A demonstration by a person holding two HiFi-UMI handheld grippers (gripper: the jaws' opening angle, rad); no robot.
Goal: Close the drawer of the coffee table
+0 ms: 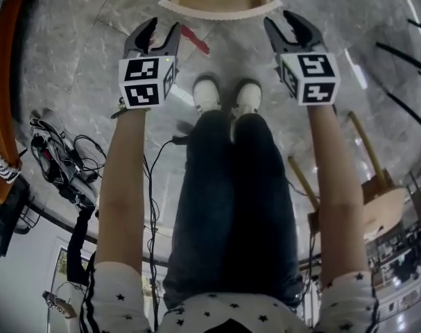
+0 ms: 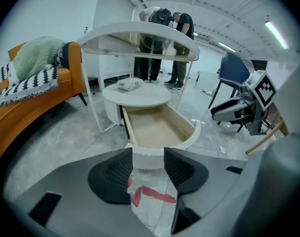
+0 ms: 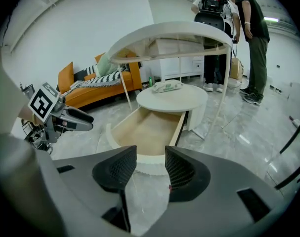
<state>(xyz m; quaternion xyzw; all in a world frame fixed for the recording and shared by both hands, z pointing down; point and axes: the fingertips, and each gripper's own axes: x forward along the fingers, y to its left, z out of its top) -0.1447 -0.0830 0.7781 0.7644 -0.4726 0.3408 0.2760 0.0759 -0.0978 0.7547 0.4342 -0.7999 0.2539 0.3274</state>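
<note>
The white coffee table (image 2: pixel 136 94) has its wooden drawer (image 2: pixel 157 127) pulled out toward me, and the curved ribbed front (image 1: pixel 220 9) faces my feet. My left gripper (image 1: pixel 155 37) hangs just short of the front's left part, open, nothing between its fingers. In the left gripper view the left gripper (image 2: pixel 147 169) frames the ribbed front (image 2: pixel 150 158) between its pads. My right gripper (image 1: pixel 293 28) is open and empty too, near the front's right end. In the right gripper view the right gripper (image 3: pixel 150 167) points at the drawer (image 3: pixel 145 130).
A red scrap (image 1: pixel 196 39) lies on the marble floor between the left gripper and the drawer. An orange sofa (image 2: pixel 26 107) stands to the left, a blue chair (image 2: pixel 236 70) to the right. Two people (image 2: pixel 164 43) stand behind the table. Cables (image 1: pixel 57 161) and a wooden stool (image 1: pixel 380 200) lie behind me.
</note>
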